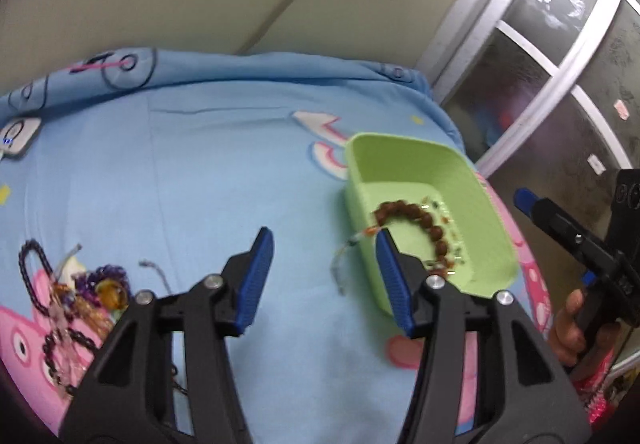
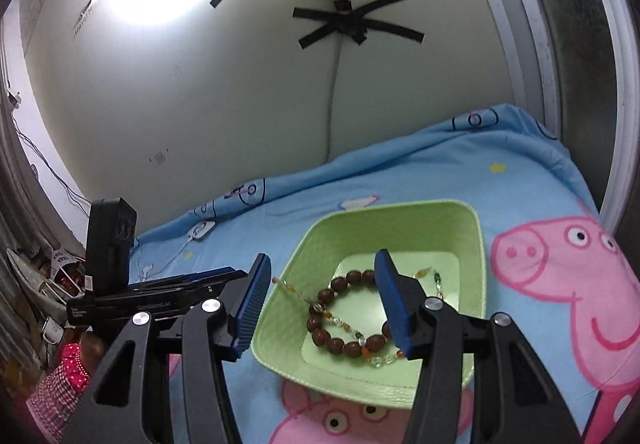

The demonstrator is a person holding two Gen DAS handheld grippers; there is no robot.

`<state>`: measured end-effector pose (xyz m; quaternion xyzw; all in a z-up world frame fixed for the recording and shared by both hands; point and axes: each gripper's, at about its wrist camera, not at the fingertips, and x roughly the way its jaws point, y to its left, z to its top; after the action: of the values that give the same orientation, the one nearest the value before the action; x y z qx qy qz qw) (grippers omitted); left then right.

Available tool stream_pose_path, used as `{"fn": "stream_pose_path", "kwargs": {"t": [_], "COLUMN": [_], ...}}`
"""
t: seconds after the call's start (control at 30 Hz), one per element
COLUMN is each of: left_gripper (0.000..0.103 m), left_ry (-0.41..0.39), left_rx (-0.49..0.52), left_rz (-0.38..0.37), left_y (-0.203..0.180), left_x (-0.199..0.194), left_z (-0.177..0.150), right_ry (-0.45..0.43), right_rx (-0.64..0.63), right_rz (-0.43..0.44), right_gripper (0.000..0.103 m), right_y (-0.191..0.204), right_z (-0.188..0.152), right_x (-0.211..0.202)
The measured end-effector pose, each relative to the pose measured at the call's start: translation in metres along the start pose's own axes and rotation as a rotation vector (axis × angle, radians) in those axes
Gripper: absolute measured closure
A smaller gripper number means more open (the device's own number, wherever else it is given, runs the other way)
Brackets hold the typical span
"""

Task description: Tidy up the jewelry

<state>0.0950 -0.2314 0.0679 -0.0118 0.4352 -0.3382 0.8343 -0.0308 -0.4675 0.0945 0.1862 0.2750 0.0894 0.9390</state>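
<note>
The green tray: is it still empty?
No; in the right wrist view the green tray holds a brown bead bracelet and a thin beaded chain draped over its rim.

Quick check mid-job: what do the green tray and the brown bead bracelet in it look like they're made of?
Tray: probably moulded plastic, matte pale green, with smooth rounded walls and one even colour. Bracelet: round dark brown beads with a dull sheen, likely wood or seed, though polished stone is possible.
</note>
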Motion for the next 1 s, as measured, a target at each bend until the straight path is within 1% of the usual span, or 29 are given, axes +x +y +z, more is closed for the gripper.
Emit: {"fn": "stream_pose_path", "kwargs": {"t": [0.07,0.27,0.37,0.4,0.47,0.53,0.6,0.63,0.67,0.73,0.83,1.0], "left_gripper": [0.052,0.052,0.052,0.053,0.053,0.054,0.072,0.087,0.097,0.098,0.098,0.098], "left_ry": [-0.022,-0.033,0.0,0.002,-0.006,0.01,0.027,0.034,0.038,0.026,-0.03,-0.096], "left_rx": [0.081,0.268,0.317,0.335,0.361,0.366,0.368,0.368,0.363,0.34,0.305,0.308], "left_rz": [0.066,0.102,0.077,0.069,0.079,0.062,0.054,0.054,0.061,0.062,0.046,0.004], "left_y": [-0.004,-0.017,-0.02,-0.021,-0.023,-0.022,-0.023,-0.023,-0.023,-0.023,-0.019,-0.032], "left_x": [0.003,0.014,0.025,0.028,0.031,0.037,0.046,0.049,0.052,0.053,0.036,0.009], "left_z": [-0.007,-0.019,-0.016,-0.016,-0.014,-0.012,-0.01,-0.01,-0.008,-0.004,0.001,0.014], "right_ry": [0.013,0.022,0.022,0.023,0.023,0.024,0.028,0.03,0.035,0.046,0.05,0.058], "right_rx": [0.015,0.045,0.055,0.056,0.056,0.058,0.059,0.057,0.049,0.017,-0.015,-0.066], "right_rz": [-0.002,-0.009,-0.01,-0.012,-0.018,-0.022,-0.029,-0.035,-0.047,-0.087,-0.148,-0.244], "right_gripper": [0.067,0.067,0.067,0.067,0.067,0.067,0.067,0.067,0.067,0.067,0.067,0.067], "right_y": [-0.001,-0.005,-0.005,-0.006,-0.007,-0.008,-0.01,-0.01,-0.009,-0.006,-0.005,0.0], "right_z": [-0.002,-0.009,-0.01,-0.011,-0.012,-0.013,-0.014,-0.015,-0.015,-0.016,-0.015,-0.015], "right_x": [0.002,0.0,0.001,0.001,0.001,0.002,0.004,0.005,0.007,0.009,0.011,0.013]}}
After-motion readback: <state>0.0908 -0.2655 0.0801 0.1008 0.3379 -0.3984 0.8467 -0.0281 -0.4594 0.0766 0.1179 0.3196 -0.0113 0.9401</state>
